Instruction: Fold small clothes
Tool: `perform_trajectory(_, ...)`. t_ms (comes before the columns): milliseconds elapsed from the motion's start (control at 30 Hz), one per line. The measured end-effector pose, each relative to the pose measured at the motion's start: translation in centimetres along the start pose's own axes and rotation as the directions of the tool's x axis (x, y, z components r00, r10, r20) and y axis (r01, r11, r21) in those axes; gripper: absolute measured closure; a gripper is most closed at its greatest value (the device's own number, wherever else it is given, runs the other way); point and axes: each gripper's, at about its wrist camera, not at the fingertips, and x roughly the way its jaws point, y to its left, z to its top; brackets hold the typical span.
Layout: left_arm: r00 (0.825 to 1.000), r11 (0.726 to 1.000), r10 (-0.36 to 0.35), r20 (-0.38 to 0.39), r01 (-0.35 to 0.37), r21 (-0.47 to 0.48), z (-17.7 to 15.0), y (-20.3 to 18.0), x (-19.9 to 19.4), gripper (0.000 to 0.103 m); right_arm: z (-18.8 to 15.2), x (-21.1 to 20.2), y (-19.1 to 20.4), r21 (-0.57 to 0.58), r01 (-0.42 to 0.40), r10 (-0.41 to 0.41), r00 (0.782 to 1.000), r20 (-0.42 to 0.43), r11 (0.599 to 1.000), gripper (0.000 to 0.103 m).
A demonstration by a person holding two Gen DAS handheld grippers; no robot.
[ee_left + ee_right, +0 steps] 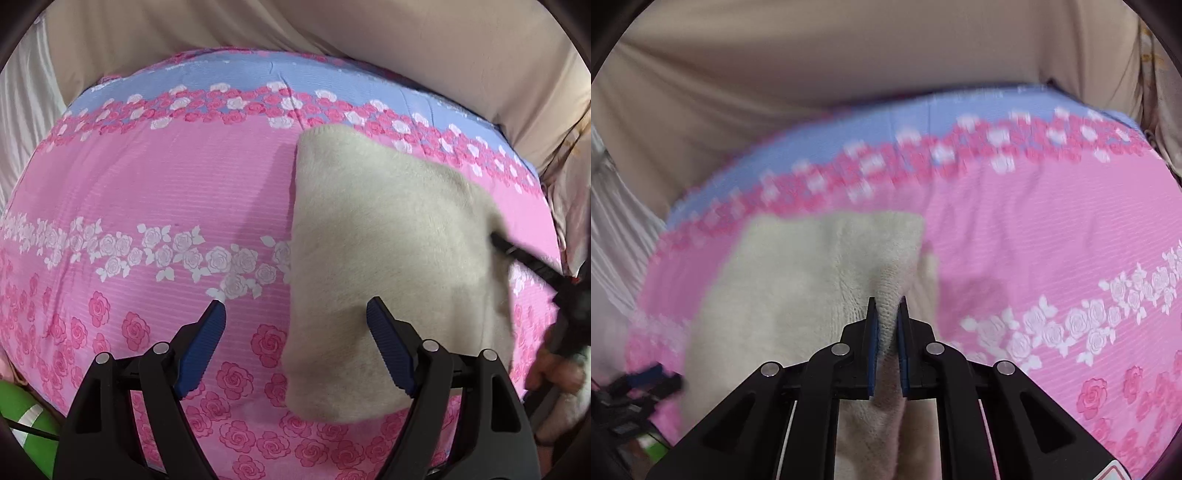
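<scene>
Nearest the lens in the right wrist view, the right gripper (886, 306) has its blue-padded jaws drawn narrow and pinched on a raised ridge of a cream fuzzy knit garment (798, 288), the cloth bunched up between the pads and trailing down between the black arms toward 6 o'clock. From that pinch the garment spreads out toward 9 and 11 o'clock across a pink rose-print bedsheet (1052, 229), its far edge ending just short of the sheet's blue band of pink and white roses at 12 o'clock; this view is motion-blurred, so whether the garment is already doubled over cannot be told for sure. A row of white printed roses runs off toward 3 o'clock, and beige fabric (849, 55) fills the top of the view beyond the sheet. In the left wrist view, the left gripper (295, 306) stands wide, its two blue pads well apart and holding nothing, one finger over bare sheet and the other over the garment's near part. The garment lies from the centre toward 2 o'clock, its straight left edge running up toward 12. At 3 o'clock the dark tip of the right gripper meets the garment's right edge. A green object (26, 424) sits at 8 o'clock beside the bedsheet.
</scene>
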Motion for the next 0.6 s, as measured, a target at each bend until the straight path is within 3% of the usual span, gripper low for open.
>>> perform_trajectory(167, 0.999, 0.999, 0.036, -0.008, -0.035, 0.024, -0.4, -0.4, 0.3, 0.027, -1.3, -5.9, 1.4, 0.022, -0.054, 0.051, 0.992, 0.114, 0.998, 0.087)
perform_trajectory(267, 0.999, 0.999, 0.031, -0.01, -0.031, 0.017, -0.5, -0.2, 0.4, 0.027, -4.0, -8.8, 2.6, -0.003, -0.098, 0.098, 0.988, 0.117, 0.995, 0.087)
perform_trajectory(433, 0.999, 0.999, 0.034, 0.0, -0.034, 0.027, -0.9, -0.2, 0.3, 0.027, -9.1, -6.3, 2.9, 0.004, -0.075, 0.076, 0.997, -0.009, 0.997, 0.087)
perform_trajectory(500, 0.999, 0.999, 0.037, -0.001, -0.037, 0.032, -1.0, -0.3, 0.3, 0.027, -10.0, -4.7, 2.3, 0.01, -0.039, 0.039, 0.999, -0.023, 0.999, 0.096)
perform_trajectory(600, 0.999, 0.998, 0.043, 0.001, -0.043, 0.044, -1.2, -0.6, 0.2, 0.027, -9.4, -5.5, 2.1, 0.032, -0.048, 0.048, 0.999, -0.008, 0.998, 0.095)
